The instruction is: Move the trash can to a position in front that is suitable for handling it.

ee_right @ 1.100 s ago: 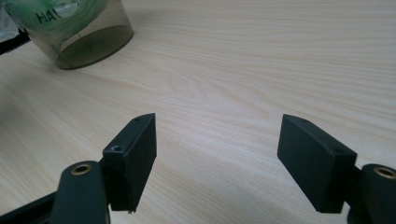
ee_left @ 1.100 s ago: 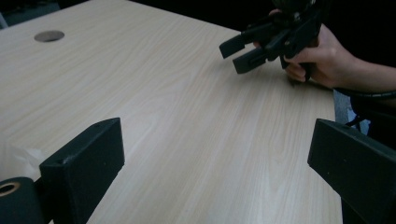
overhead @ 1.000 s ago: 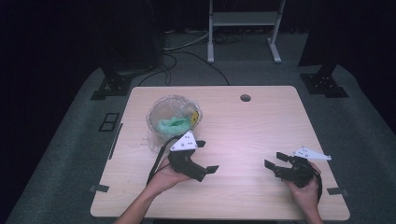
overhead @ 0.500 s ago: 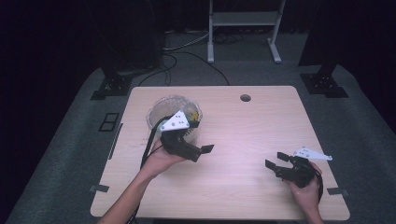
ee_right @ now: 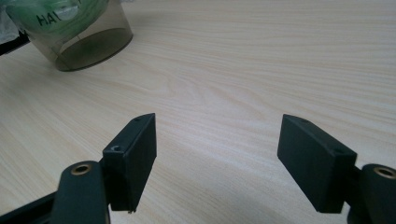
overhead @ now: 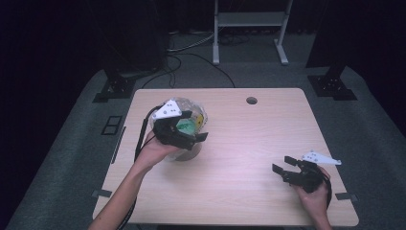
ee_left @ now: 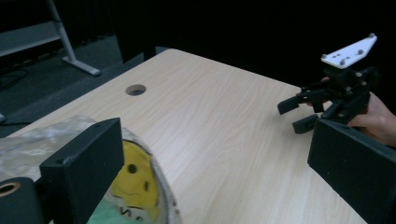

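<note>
A clear tub (overhead: pixel 190 152) stuffed with crinkled plastic, a green piece (overhead: pixel 186 126) and a yellow piece (ee_left: pixel 133 179) stands at the table's left middle. My left gripper (overhead: pixel 191 128) hovers right over it, open. In the left gripper view its left jaw lies above the tub's plastic (ee_left: pixel 42 140) while the right jaw hangs over bare wood. Nothing sits between those jaws. My right gripper (overhead: pixel 282 164) rests low near the front right edge, open and empty, facing the tub (ee_right: pixel 88 39) across the table. It also shows far off as the right gripper (ee_left: pixel 293 116).
The light wooden table (overhead: pixel 239 191) has a round cable hole (overhead: pixel 251 100) near its back edge. A metal stand (overhead: pixel 249 19) and black stand feet (overhead: pixel 115 88) sit on the dark floor beyond. A cable (overhead: pixel 141 139) trails from the left gripper.
My left gripper has moved away from the front of the table and up over the tub. The right gripper has stayed where it was.
</note>
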